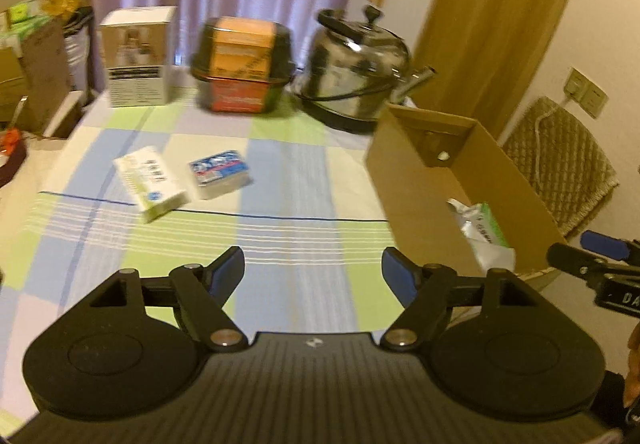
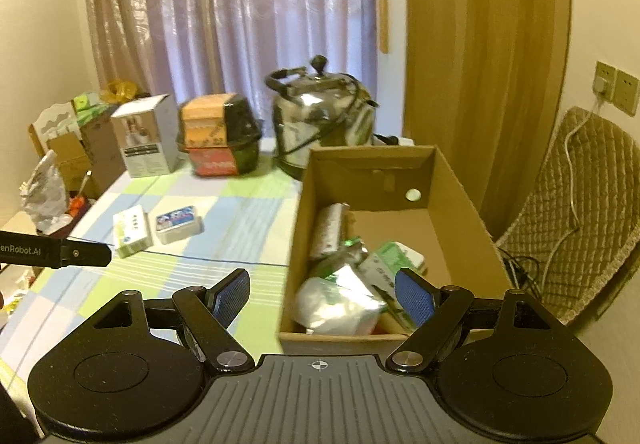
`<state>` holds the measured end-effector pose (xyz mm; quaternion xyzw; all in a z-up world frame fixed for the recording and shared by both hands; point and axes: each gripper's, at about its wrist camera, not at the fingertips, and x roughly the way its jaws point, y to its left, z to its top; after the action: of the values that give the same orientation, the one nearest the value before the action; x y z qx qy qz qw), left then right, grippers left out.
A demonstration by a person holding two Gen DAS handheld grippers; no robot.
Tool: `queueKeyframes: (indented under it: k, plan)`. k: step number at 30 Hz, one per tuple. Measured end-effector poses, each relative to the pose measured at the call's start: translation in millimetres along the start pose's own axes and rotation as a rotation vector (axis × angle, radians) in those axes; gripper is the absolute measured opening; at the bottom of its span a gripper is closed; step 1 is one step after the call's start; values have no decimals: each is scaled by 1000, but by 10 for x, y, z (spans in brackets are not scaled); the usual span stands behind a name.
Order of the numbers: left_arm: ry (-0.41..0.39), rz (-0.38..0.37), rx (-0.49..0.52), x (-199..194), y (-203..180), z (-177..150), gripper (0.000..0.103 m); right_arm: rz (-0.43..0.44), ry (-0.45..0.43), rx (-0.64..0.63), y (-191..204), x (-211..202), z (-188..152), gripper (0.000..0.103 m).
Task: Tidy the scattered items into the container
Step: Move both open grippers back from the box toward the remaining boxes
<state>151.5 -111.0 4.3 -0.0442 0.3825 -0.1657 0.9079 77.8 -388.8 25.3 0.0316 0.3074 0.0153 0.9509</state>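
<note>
A white and green box (image 1: 151, 182) (image 2: 132, 230) lies on the checked tablecloth beside a blue-topped pack (image 1: 221, 173) (image 2: 179, 223). To their right stands an open cardboard box (image 1: 404, 180) (image 2: 460, 204) holding silver and green packets (image 2: 344, 300) (image 1: 482, 232). My left gripper (image 1: 313, 273) is open above the cloth, well short of the two loose items. My right gripper (image 2: 322, 298) is open over the near end of the cardboard box, with nothing between its fingers.
Along the table's far edge stand a white carton (image 1: 138, 56), a black and orange pot package (image 1: 242, 64) and a steel kettle (image 1: 354, 72). A quilted chair (image 2: 580, 216) sits right of the cardboard box. Boxes and clutter fill the left side (image 2: 72, 148).
</note>
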Motion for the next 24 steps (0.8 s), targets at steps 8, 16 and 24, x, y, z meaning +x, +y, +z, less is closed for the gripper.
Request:
queueKeyframes:
  k: [8, 16, 24]
  plan:
    - [-31, 108, -44, -334, 481, -78, 79, 82, -12, -63, 460, -41, 73, 85]
    - [-56, 190, -55, -534, 844, -120, 88, 151, -4, -150, 933, -2, 63, 85]
    - [-29, 244, -59, -429, 1199, -152, 93, 199, 25, -225, 1250, 189, 8, 103]
